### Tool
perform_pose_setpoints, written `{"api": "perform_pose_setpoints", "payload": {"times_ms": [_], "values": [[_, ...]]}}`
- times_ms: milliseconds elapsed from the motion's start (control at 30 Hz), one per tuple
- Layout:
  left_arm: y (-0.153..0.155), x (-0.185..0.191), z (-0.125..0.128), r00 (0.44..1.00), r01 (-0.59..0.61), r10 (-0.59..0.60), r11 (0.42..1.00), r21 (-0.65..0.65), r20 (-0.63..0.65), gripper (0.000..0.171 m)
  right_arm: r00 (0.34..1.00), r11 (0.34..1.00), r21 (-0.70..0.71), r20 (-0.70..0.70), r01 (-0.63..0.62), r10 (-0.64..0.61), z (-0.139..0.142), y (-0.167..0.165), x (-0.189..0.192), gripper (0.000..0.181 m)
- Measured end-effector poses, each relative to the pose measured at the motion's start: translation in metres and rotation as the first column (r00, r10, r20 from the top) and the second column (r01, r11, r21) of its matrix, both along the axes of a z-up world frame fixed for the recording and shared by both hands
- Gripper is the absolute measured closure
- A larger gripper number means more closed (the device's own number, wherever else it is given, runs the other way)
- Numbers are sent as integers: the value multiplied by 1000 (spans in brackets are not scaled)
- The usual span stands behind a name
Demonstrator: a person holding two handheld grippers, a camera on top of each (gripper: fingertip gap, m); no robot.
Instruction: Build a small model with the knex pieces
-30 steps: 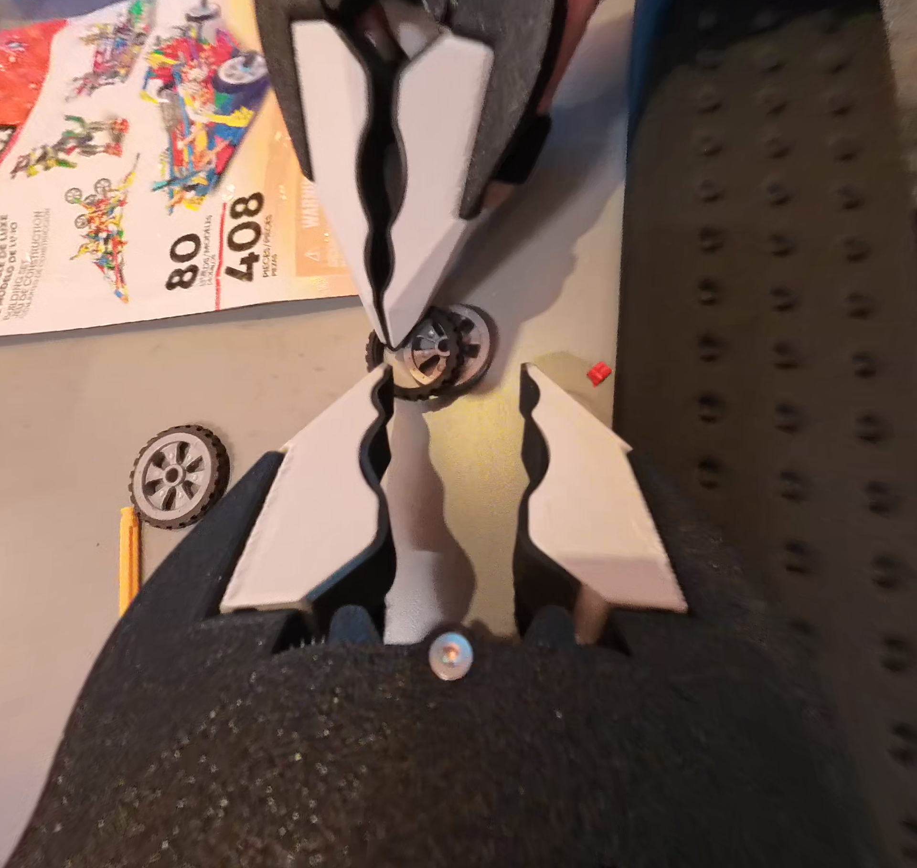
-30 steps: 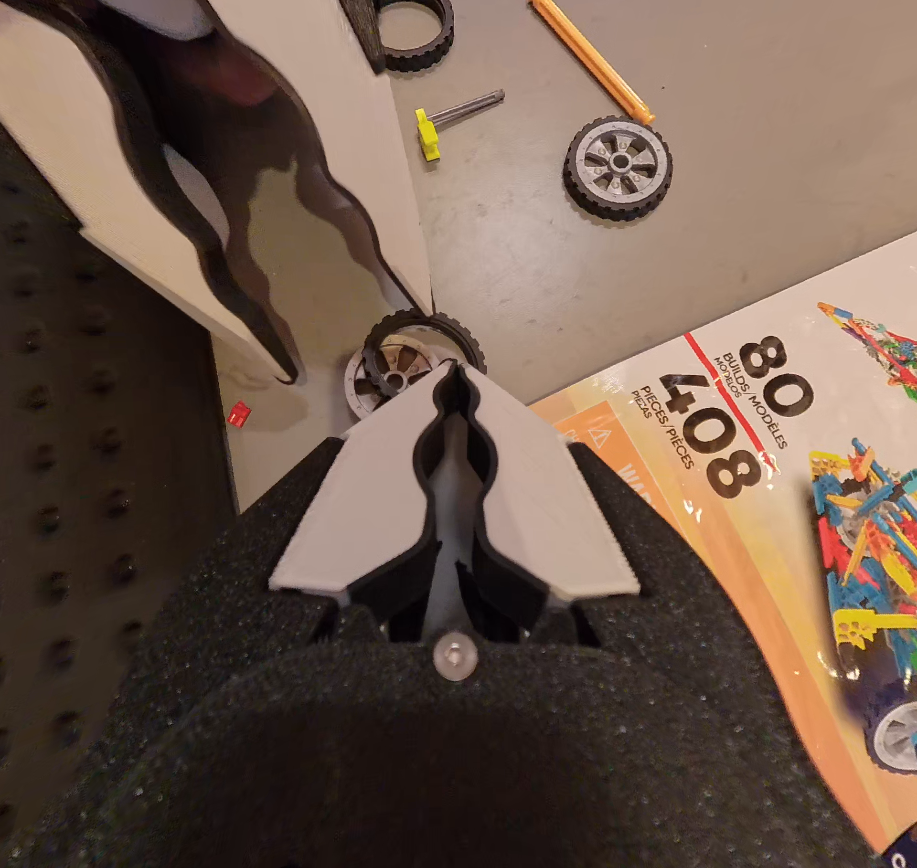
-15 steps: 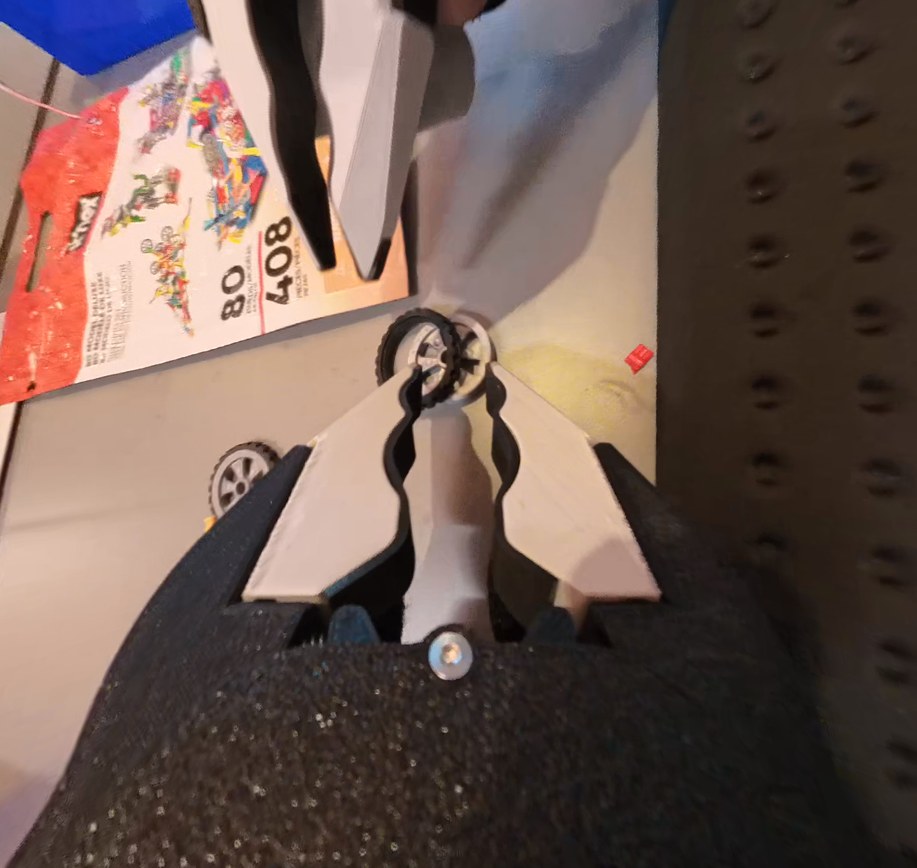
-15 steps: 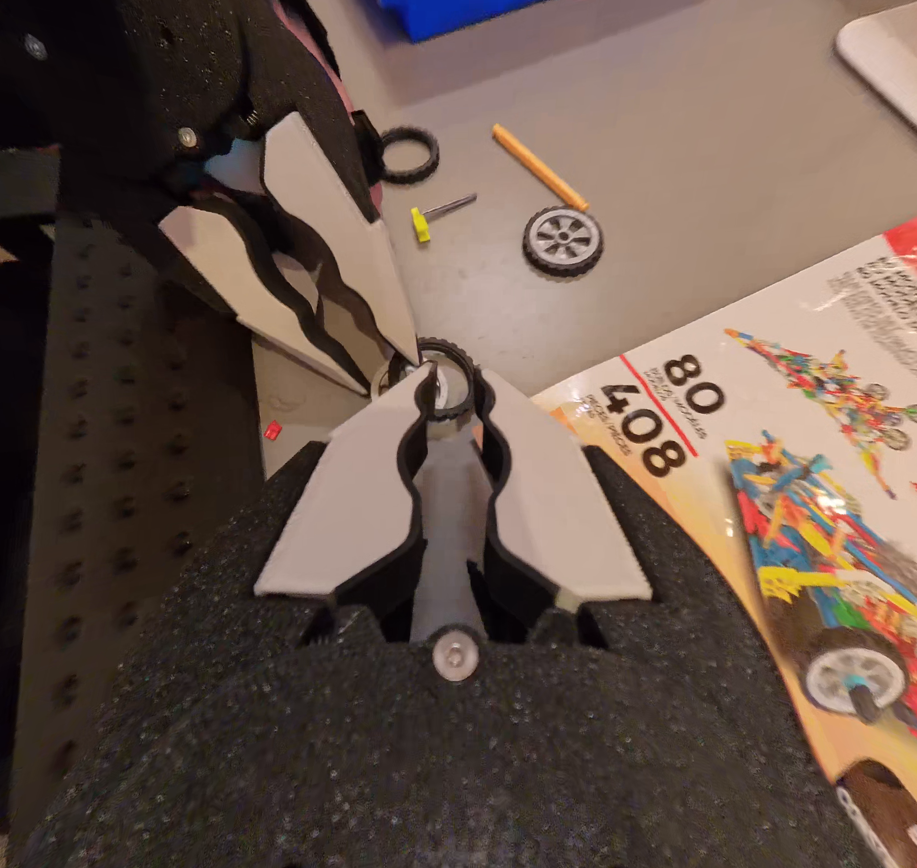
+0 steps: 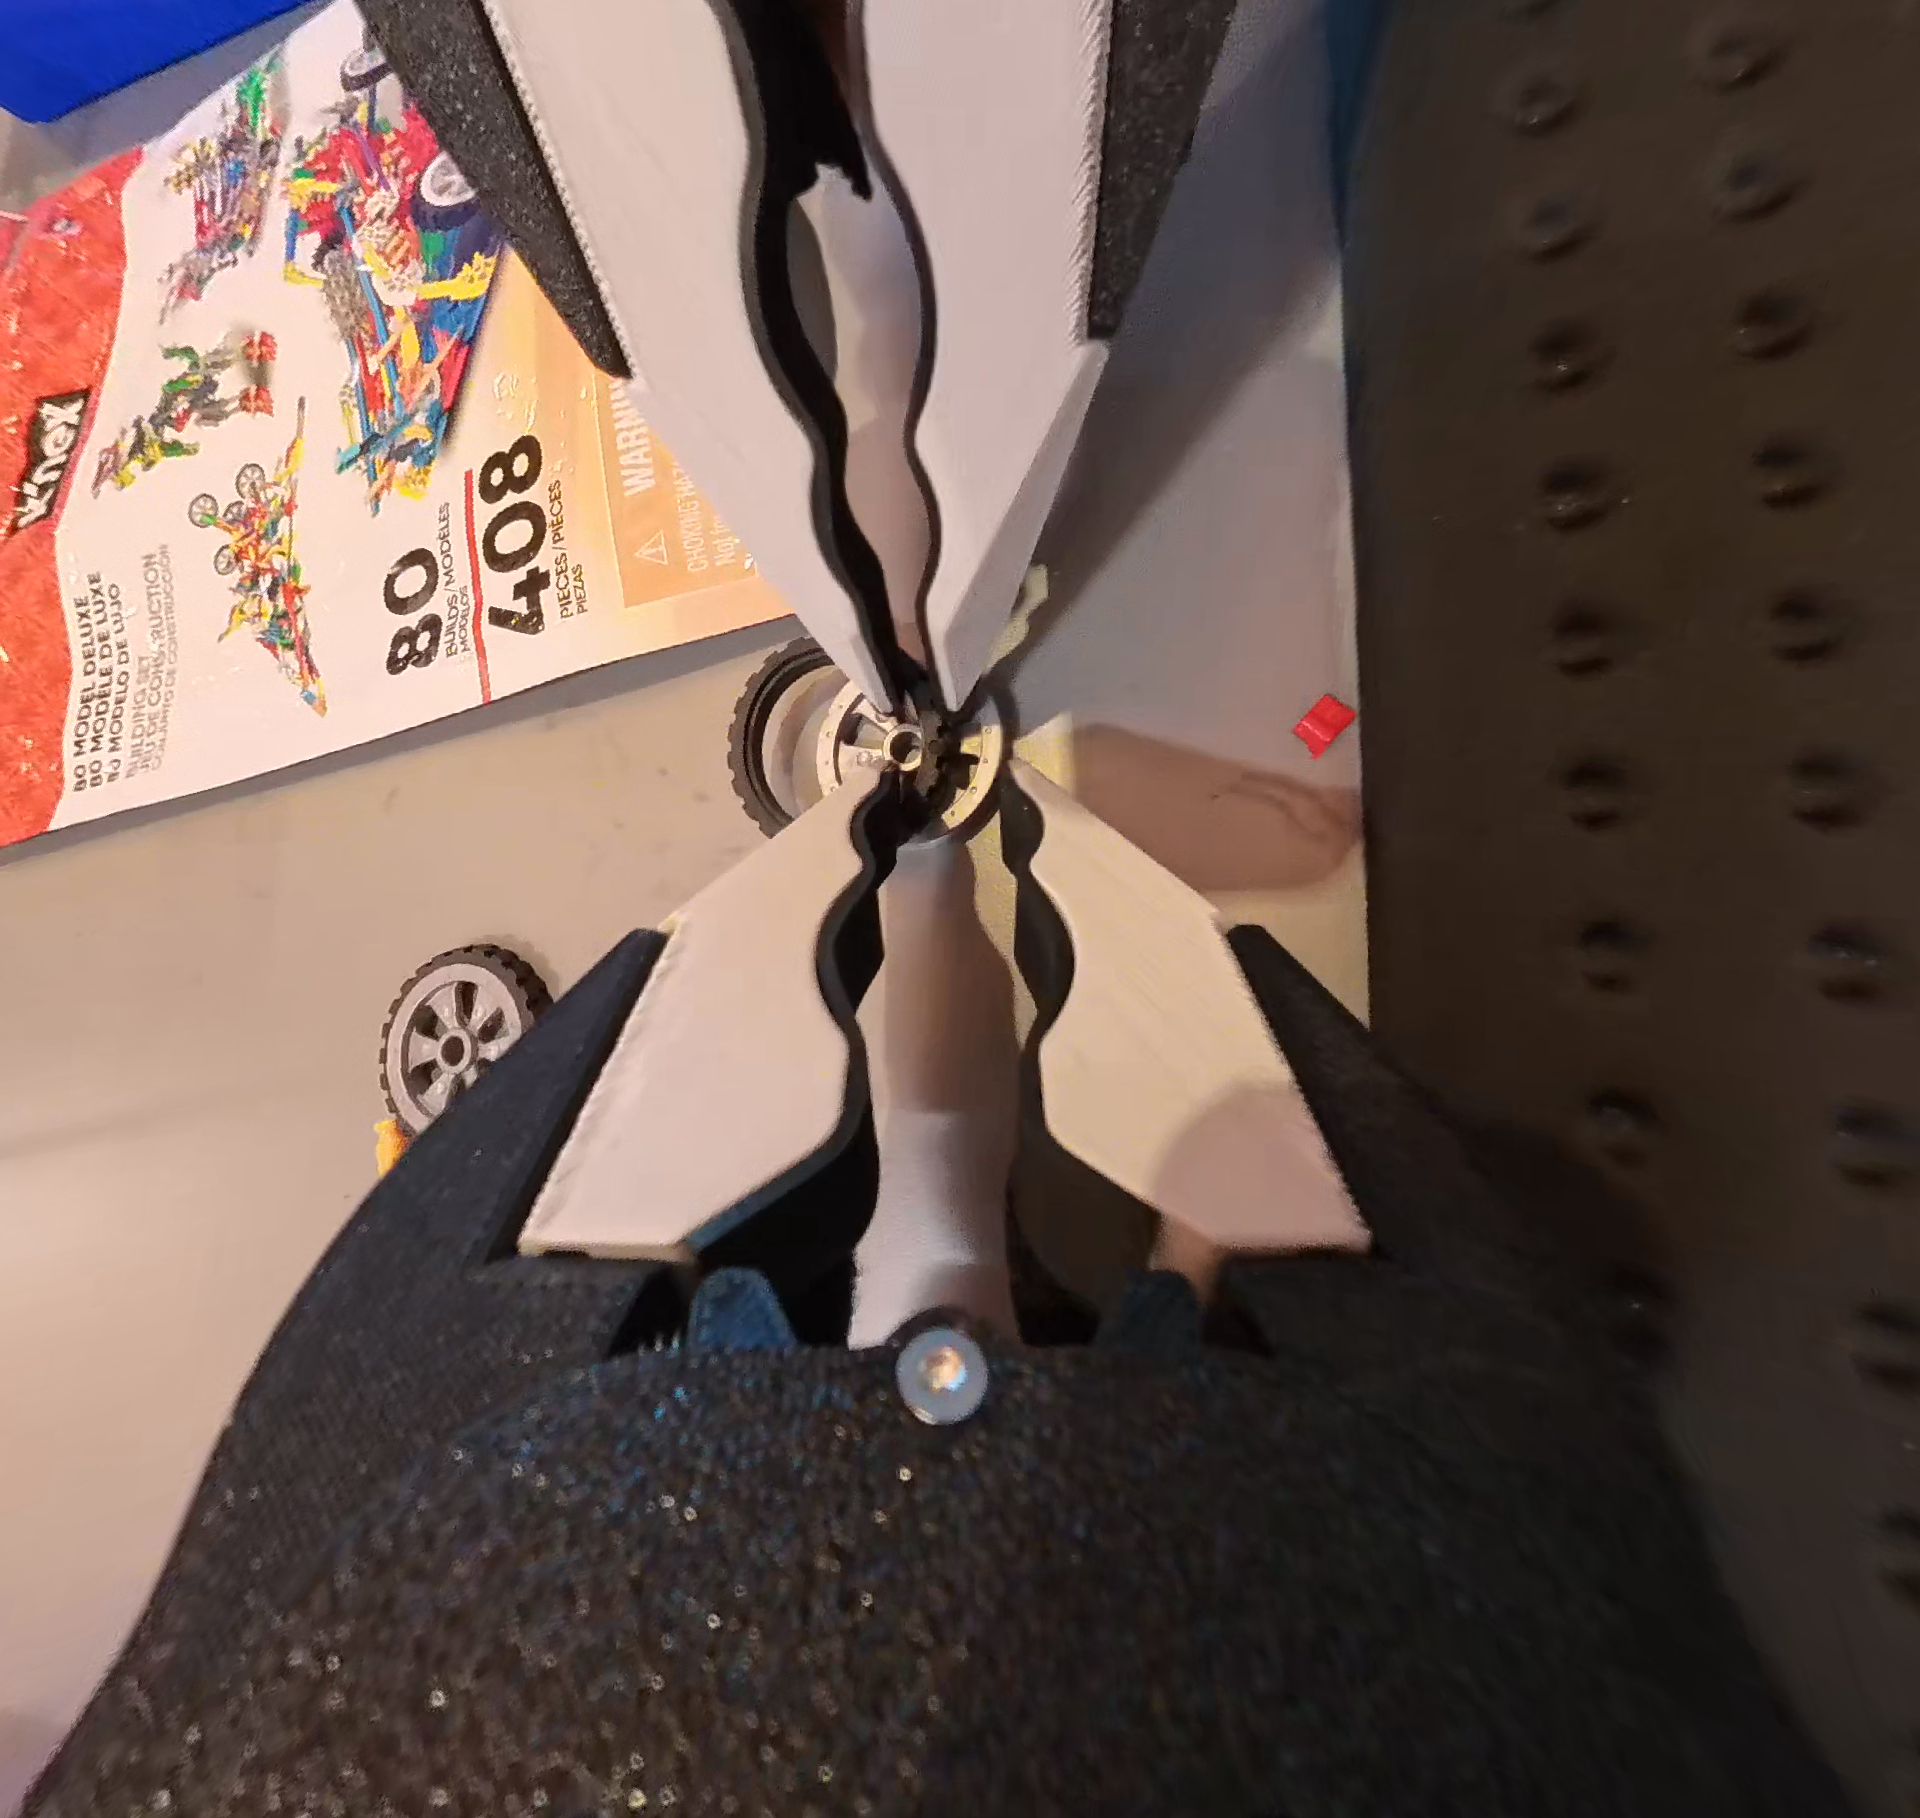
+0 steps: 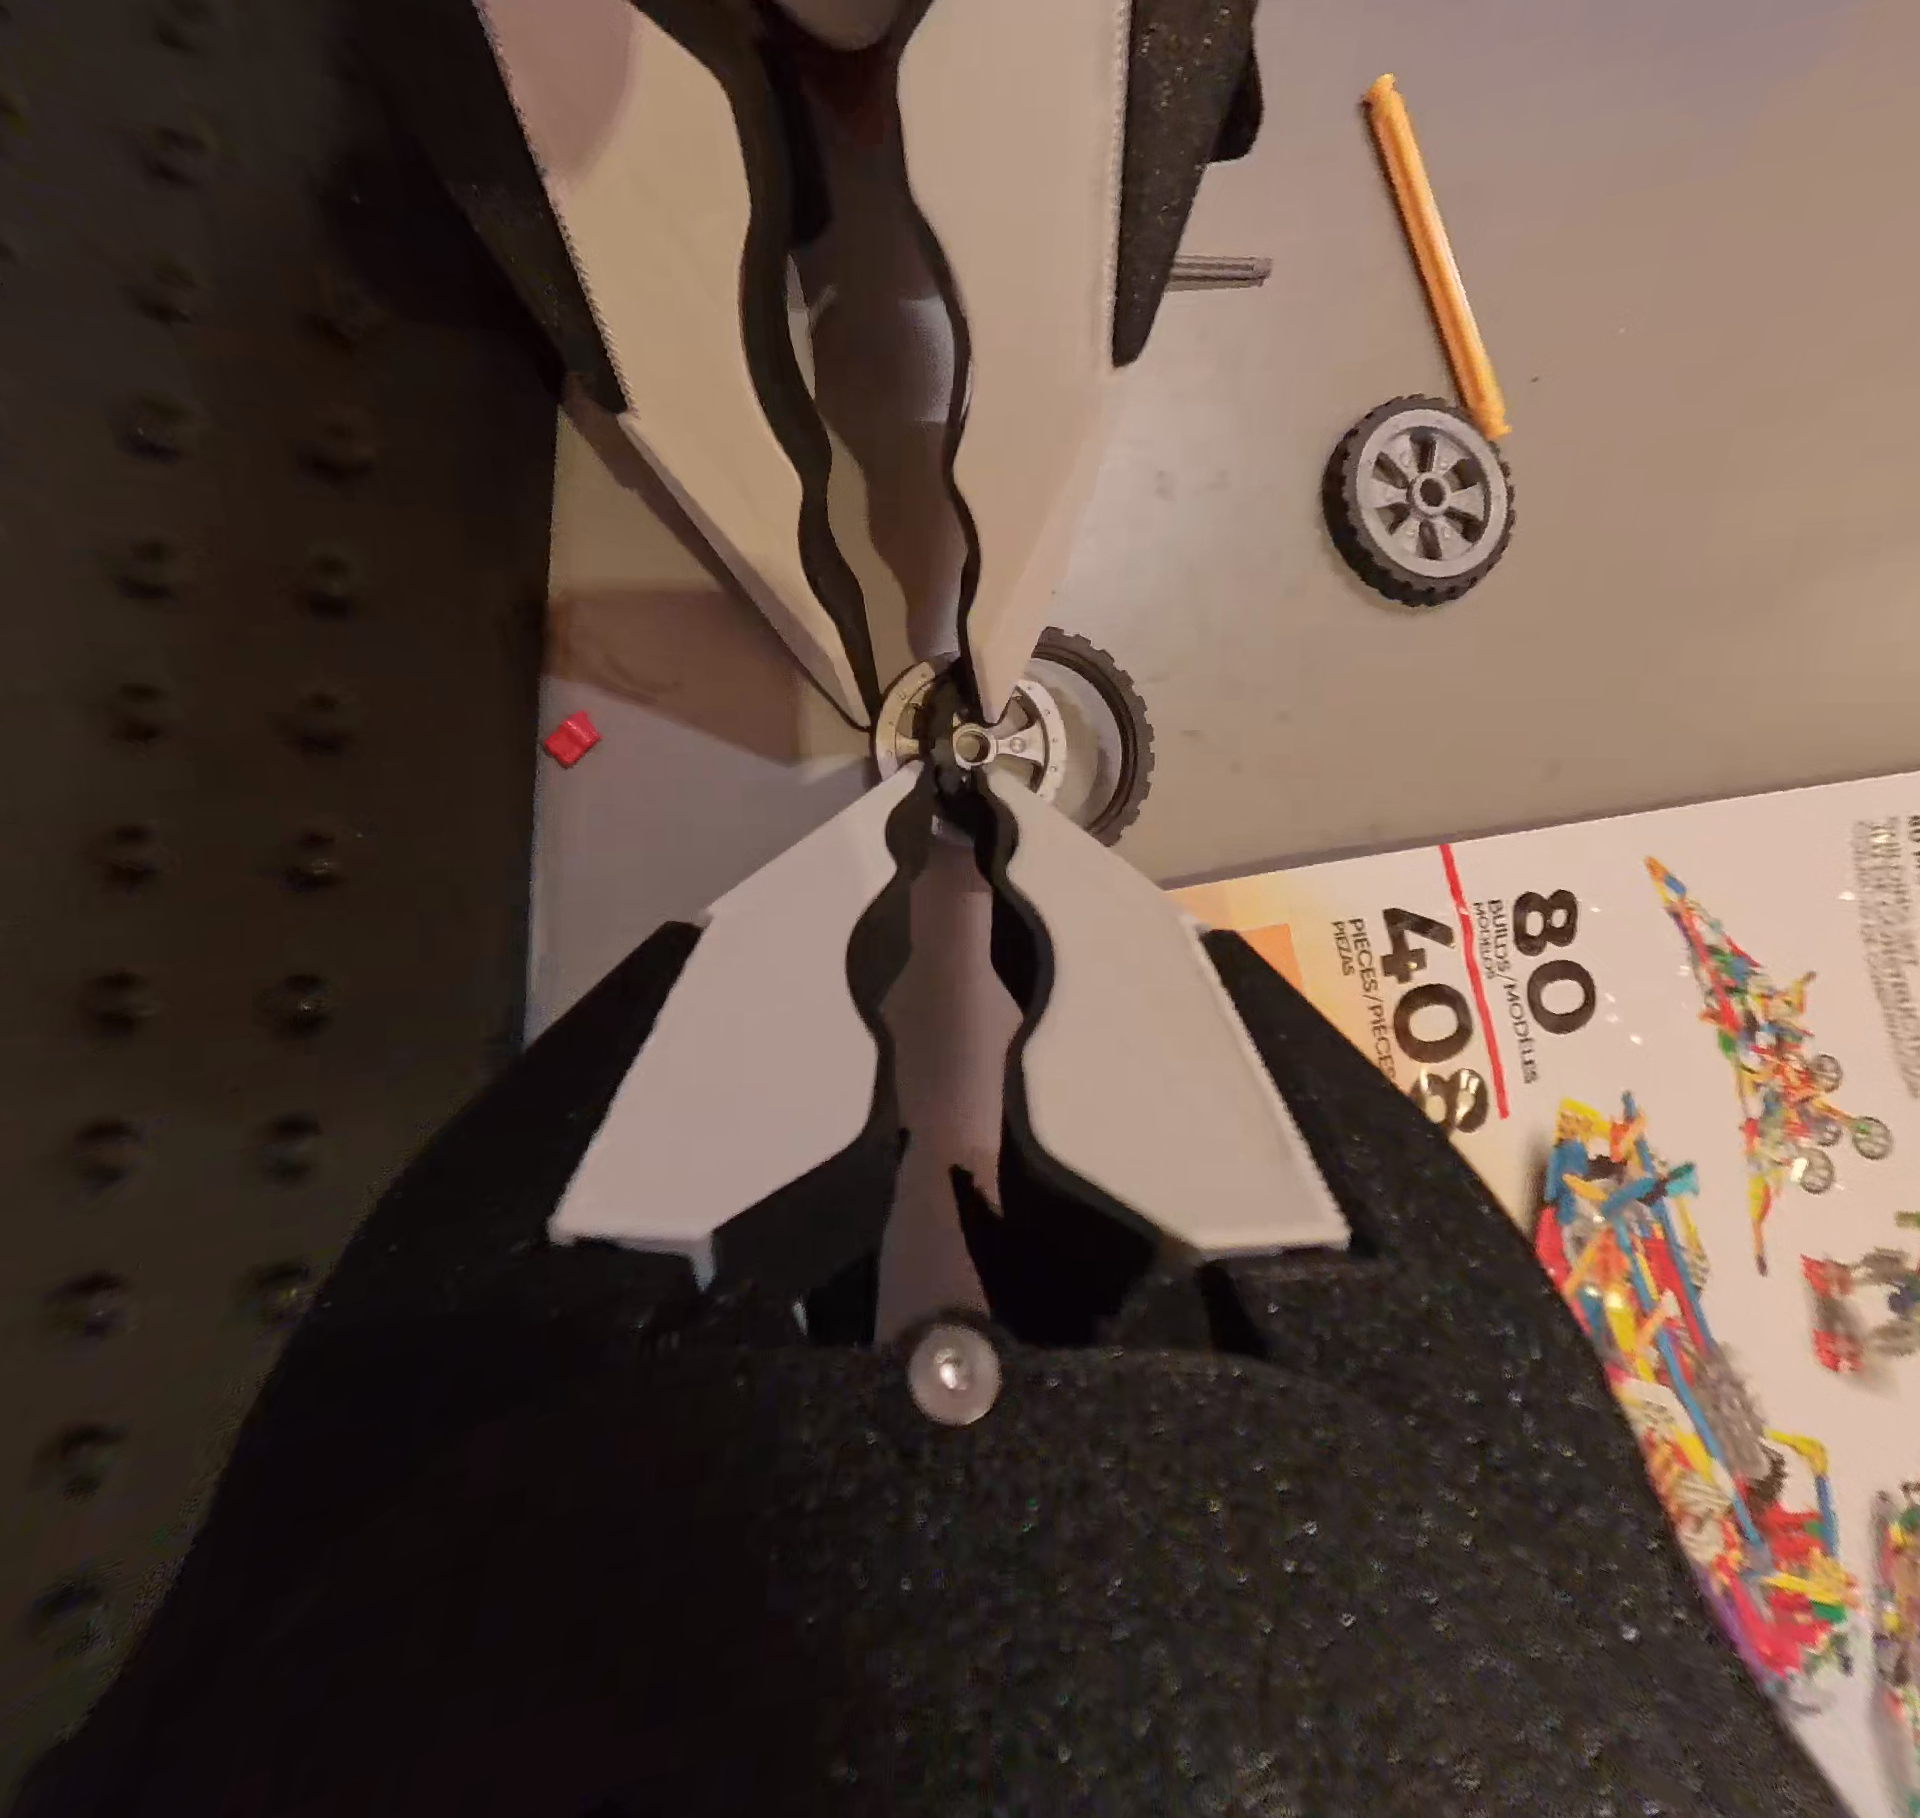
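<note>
I have the small wheel (image 5: 940,745) between both tools at the middle of each frame, lifted a little off the grey table (image 5: 208,937). My left gripper (image 5: 940,807) comes up from the bottom of its own view, its fingers drawn in and pinching the grey rim from both sides. My right gripper (image 6: 956,807) does the same from the bottom of its view, its fingers nearly together on the hub end, though I cannot tell exactly which part they bite. The black tyre (image 6: 1127,740) sits off to one side of the rim, seemingly slid partway off it. The two tools point straight at each other, tip to tip, both angled down toward the table. A second wheel (image 6: 1418,501) lies flat in the upper right of the right view, touching the end of an orange rod (image 6: 1439,251). A tiny red piece (image 5: 1322,724) rests by the edge of the black dimpled mat (image 5: 1662,625), and a printed sheet (image 5: 312,521) fills the left view's upper left.
</note>
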State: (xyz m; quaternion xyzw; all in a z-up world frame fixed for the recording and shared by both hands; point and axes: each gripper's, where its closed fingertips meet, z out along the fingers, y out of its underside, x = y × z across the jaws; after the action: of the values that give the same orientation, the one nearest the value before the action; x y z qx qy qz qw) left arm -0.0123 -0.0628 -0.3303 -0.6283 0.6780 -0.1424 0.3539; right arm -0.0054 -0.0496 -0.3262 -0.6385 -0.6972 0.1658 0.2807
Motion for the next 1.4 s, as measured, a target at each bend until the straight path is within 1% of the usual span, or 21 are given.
{"api": "perform_pose_setpoints", "payload": {"times_ms": [133, 200, 267, 333, 433, 500, 567, 633, 733, 900, 967, 1033, 1100, 1200, 1333, 1367, 1400], "values": [[-1, -1, 0, 1000, 20, -20, 1000, 2, -6, 155, 1000, 1000, -28, -17, -4, 4, 1, -3, -1, 175], [-3, -1, 3, 1000, 25, -25, 1000, -12, 15, 158, 999, 999, -29, -31, -18, 17, 6, -6, -2, 175], [-4, -1, 8, 999, 33, -33, 999, 3, 31, 163, 998, 998, -51, -52, -25, 22, 11, -10, -3, 176], [-6, -1, 8, 998, 44, -45, 999, 9, 33, 164, 998, 997, -73, -52, -27, 23, 10, -12, -3, 176], [-6, -4, 3, 999, 42, -42, 999, -8, 7, 163, 998, 995, -90, -48, -32, 28, 6, -13, -5, 176], [-5, -6, 1, 999, 37, -37, 999, 20, -15, 160, 999, 996, -83, -23, -30, 29, 1, -13, -3, 175], [-7, -6, 1, 999, 42, -42, 999, 2, -6, 155, 998, 994, -109, -52, -26, 21, 5, -13, -4, 169], [-5, -9, 2, 999, 44, -44, 999, 0, -4, 152, 996, 995, -99, -93, -15, 6, 15, -9, -4, 167], [-2, -10, 13, 998, 37, -35, 999, -40, 49, 149, 994, 996, -86, -106, 6, -15, 22, -1, -2, 166], [4, -7, 23, 995, 16, -8, 996, -86, 96, 152, 995, 998, -60, -89, 29, -34, 16, 9, -7, 166], [3, -4, 20, 995, 11, 0, 993, -120, 98, 154, 998, 998, -44, -52, 35, -37, 8, 10, -5, 167], [8, -5, 10, 998, -24, 31, 991, -128, 52, 157, 999, 998, -50, -22, 34, -35, -1, 7, -4, 166], [7, -5, 7, 998, -36, 44, 985, -169, 44, 163, 998, 997, -54, -29, 48, -50, -3, 8, -4, 167], [9, -6, 5, 995, -71, 83, 973, -219, 48, 163, 997, 995, -70, -39, 69, -71, -3, 7, -4, 167], [10, -10, 3, 996, -84, 90, 978, -192, 24, 167, 993, 987, -135, -69, 84, -94, -3, 5, -5, 165], [8, -10, 2, 997, -79, 82, 981, -177, 11, 171, 993, 987, -137, -75, 85, -96, -3, 6, -6, 165], [8, -10, 2, 996, -82, 84, 984, -160, 6, 171, 992, 987, -136, -79, 90, -101, -4, 6, -6, 165]]}}
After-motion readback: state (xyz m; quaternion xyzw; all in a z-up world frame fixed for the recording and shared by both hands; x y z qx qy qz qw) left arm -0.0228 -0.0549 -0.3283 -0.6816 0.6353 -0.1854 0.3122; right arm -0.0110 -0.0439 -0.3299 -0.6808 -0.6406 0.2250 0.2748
